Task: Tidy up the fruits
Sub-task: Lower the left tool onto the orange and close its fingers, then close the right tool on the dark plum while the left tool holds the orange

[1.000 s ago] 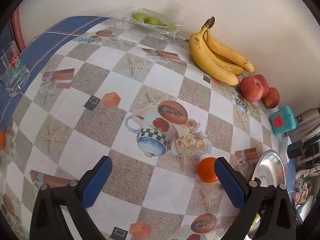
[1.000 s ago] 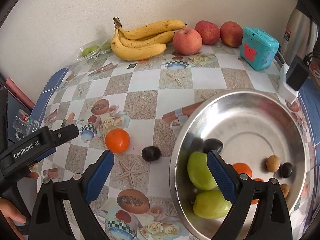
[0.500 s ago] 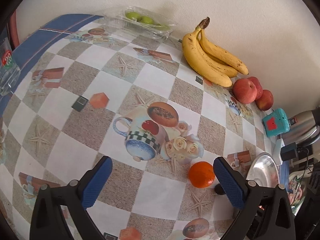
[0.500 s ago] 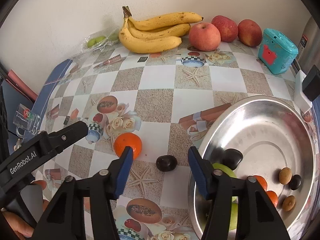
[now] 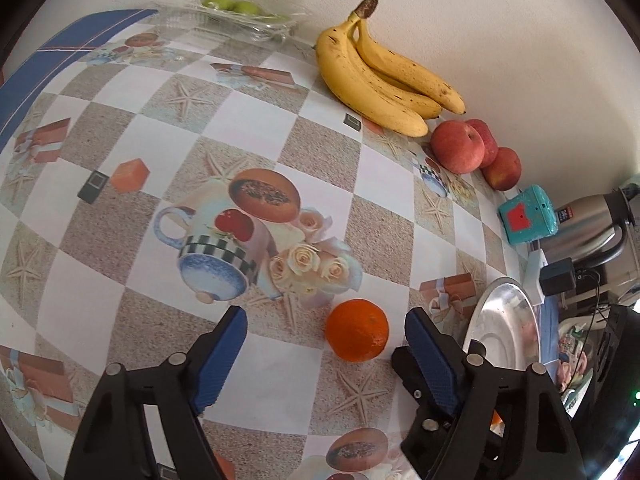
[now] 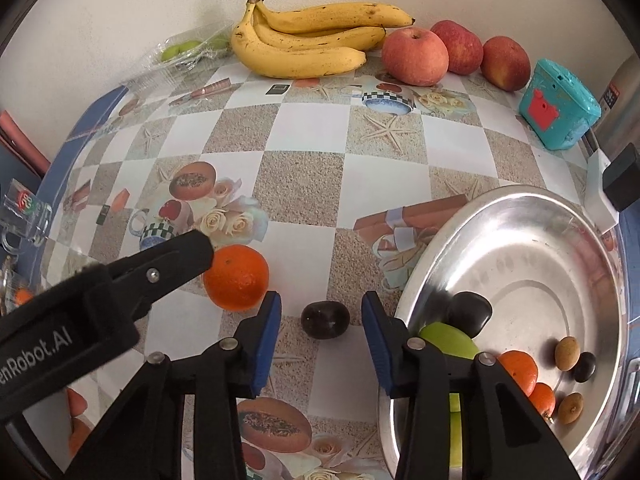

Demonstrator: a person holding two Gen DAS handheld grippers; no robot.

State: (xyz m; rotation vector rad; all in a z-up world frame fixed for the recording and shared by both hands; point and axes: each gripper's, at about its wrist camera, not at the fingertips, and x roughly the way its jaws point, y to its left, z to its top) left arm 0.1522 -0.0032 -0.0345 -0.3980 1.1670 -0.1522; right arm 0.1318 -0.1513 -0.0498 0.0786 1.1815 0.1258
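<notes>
Two grippers working at once, both with jaws just closing, neither yet pressing on fruit. Left gripper [image 5: 326, 344] straddling the orange [image 5: 357, 330], clear gaps on both sides: still released. Right gripper [image 6: 320, 320] bracketing the dark plum [image 6: 325, 319], pads close but not touching. Both fruits lying on the tablecloth near the front edge, just left of the steel bowl [image 6: 520, 208].

Progress, judged: partly done. Already in bowl: green apples, a dark plum, small oranges, a few small brown and dark fruits. Left out: orange, plum, bananas [image 6: 312, 44] and three red apples [image 6: 416, 56] along the wall edge, green fruits in the clear tray [image 6: 188, 50] at the far left corner.

Orange and plum near round, no clear long axis. Bananas long axis along the wall edge, stem toward the tray.
</notes>
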